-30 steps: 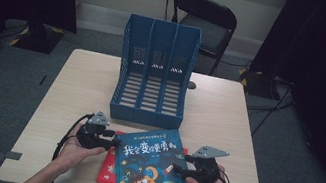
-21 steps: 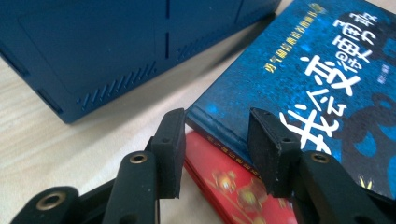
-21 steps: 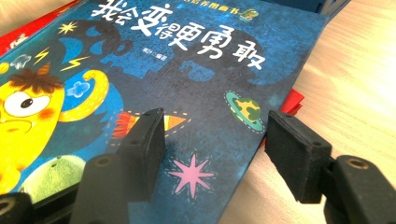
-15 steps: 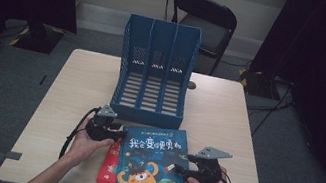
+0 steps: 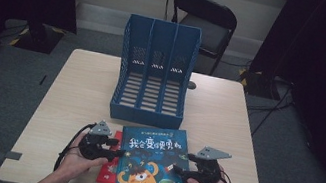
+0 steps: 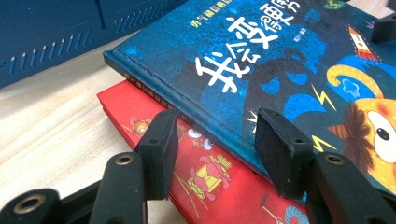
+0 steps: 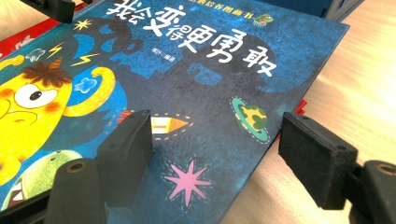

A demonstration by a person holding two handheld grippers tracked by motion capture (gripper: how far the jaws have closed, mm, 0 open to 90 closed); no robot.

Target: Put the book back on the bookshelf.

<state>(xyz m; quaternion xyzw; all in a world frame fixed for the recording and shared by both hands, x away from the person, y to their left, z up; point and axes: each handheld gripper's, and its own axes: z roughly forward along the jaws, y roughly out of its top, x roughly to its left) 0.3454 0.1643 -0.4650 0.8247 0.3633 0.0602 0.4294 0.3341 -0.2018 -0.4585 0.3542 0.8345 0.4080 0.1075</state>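
Note:
A blue picture book [image 5: 153,166] lies on a red book [image 5: 109,168] at the table's near edge. My left gripper [image 5: 115,151] sits at the blue book's left edge. In the left gripper view its jaws [image 6: 215,126] have just been opening. They straddle the blue book's spine [image 6: 280,56] over the red book [image 6: 140,112] without pressing on it. My right gripper [image 5: 177,169] is at the blue book's right edge. Its jaws [image 7: 219,130] have also just been opening, with the edge of the cover [image 7: 201,70] loose between them.
A blue three-slot file rack [image 5: 153,77] stands upright mid-table, just beyond the books. The wooden table [image 5: 80,87] has bare surface on both sides of the rack. A black chair [image 5: 209,21] stands behind the far edge. Cables trail from both grippers.
The blue book has shifted slightly to the right and now lies straighter on the red one. My left gripper went toward the rack, then came back nearer. Both pairs of jaws stand wider.

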